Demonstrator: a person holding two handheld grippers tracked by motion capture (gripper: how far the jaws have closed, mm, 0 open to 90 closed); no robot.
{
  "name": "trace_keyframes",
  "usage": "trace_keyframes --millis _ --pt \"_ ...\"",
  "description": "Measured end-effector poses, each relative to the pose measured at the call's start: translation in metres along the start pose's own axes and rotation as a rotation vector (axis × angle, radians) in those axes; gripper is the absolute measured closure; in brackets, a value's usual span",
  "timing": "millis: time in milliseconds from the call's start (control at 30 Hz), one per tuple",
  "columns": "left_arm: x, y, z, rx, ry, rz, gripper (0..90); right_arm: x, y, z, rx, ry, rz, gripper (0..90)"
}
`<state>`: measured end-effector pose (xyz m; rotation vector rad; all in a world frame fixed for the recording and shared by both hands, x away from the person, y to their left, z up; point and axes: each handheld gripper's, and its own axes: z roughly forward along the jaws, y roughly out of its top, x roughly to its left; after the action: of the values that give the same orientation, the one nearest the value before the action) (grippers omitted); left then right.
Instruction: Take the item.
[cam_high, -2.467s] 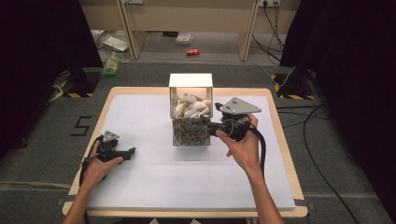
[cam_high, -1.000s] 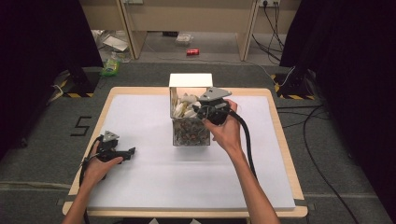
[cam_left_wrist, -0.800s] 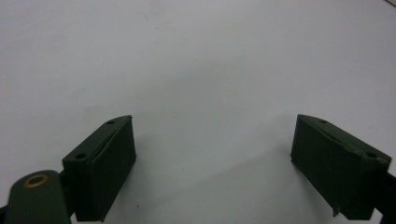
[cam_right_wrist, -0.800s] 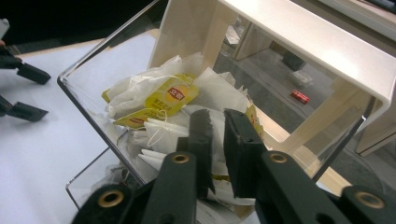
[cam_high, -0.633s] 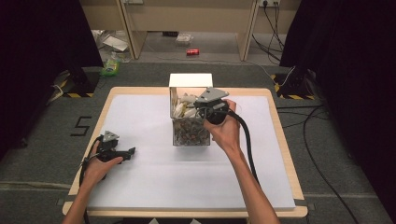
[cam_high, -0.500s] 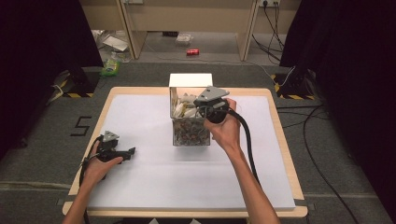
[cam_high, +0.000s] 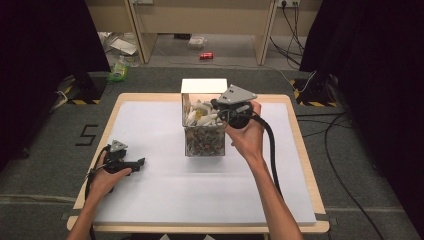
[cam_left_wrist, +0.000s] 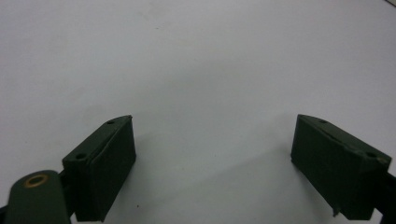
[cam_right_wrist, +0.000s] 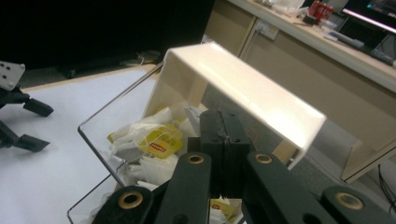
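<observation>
The clear box (cam_high: 204, 131) of tea bags (cam_right_wrist: 154, 142) stands at the bench's (cam_high: 150, 200) far middle, as before. The right tongs (cam_right_wrist: 223, 133), just closed, pinch a thin string above the box and sit slightly higher than a second ago. The left tongs (cam_left_wrist: 212, 163) rest open and empty on the white bench, unmoved.

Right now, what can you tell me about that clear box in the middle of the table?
The clear box looks like see-through plastic, square and upright on the white table top, with a cream flap raised at its back. It is heaped with tea bags, some with yellow tags. The right gripper, jaws shut, is over its open top.
</observation>
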<state>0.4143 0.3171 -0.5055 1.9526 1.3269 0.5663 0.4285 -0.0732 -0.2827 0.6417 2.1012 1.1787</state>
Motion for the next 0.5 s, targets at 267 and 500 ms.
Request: trace_keyframes --millis 267,500 --pt "0.000 0.000 0.000 0.000 0.000 -0.001 12.9 -0.008 0.006 -0.016 -0.040 -0.027 0.008 90.0" --pt "0.000 0.000 0.000 -0.001 0.000 0.000 12.9 -0.015 0.008 -0.029 -0.070 -0.049 0.020 90.0"
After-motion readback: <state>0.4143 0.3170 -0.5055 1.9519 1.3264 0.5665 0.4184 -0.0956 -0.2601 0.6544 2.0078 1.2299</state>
